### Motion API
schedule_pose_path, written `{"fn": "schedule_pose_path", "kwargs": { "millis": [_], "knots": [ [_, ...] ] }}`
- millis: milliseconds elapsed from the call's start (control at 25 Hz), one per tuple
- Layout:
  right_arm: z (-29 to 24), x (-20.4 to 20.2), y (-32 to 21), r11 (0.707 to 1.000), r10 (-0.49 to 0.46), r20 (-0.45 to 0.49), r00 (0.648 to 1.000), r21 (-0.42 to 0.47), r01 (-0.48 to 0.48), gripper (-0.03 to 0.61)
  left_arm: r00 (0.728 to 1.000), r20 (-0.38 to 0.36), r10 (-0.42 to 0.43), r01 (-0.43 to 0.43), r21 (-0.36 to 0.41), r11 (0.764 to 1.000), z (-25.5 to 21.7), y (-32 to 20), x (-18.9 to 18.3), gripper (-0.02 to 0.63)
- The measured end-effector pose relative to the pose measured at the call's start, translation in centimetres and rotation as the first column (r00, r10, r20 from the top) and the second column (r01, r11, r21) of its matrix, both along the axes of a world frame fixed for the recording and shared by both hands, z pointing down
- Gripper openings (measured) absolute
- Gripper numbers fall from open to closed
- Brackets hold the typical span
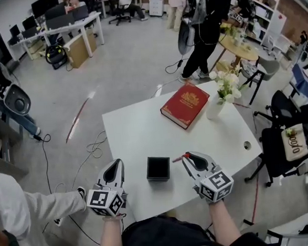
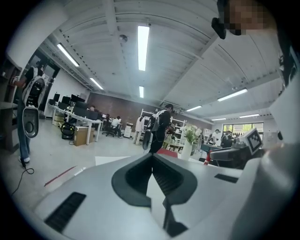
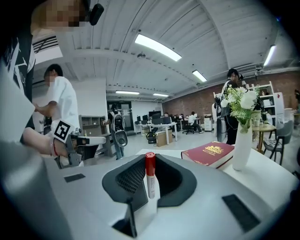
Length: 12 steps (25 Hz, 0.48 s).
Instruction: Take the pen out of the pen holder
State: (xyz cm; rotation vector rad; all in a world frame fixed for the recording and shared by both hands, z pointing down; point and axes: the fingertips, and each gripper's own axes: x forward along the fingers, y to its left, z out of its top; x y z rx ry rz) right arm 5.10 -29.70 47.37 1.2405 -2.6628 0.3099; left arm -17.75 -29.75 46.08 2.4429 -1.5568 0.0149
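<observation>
While the person stands at the near edge of the white table [image 1: 133,132], both grippers are held low over that edge, one on each side of the pen holder [image 1: 158,168].

Pen holder: black, square, open at the top, upright near the middle of the near edge. Its inside reads only as dark.

Right gripper [image 1: 187,156]: jaws clamped on the pen [image 1: 177,158]. Pen has a white barrel and a red cap. The pads grip the barrel, and the cap end sticks out past the fingertips. From above, the cap end points toward the holder's far right corner, just beside it and outside the holder. Whether it touches the rim I cannot tell.

Left gripper [image 1: 116,164]: jaws together, nothing between them. It sits just left of the holder, apart from it, tips pointing toward the far edge.

Red book [image 1: 185,105] with a gold emblem lies flat toward the far edge, right of centre. A white vase [image 1: 215,107] of white flowers [image 1: 226,83] stands just right of the book, near the far right corner. A small round hole [image 1: 246,145] shows near the right edge.

A bystander in dark clothes [image 1: 205,27] stands on the floor beyond the far edge.
</observation>
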Motion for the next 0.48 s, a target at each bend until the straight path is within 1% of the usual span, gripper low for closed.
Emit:
{"fn": "schedule_pose_path", "kwargs": {
  "millis": [480],
  "knots": [
    [1.05,0.07,0.35,1.000,0.001,-0.001,1.000,-0.028,-0.001,0.072,1.000,0.001,0.000,0.000,-0.019,1.000,0.65,0.27,0.03,0.003]
  ]
}}
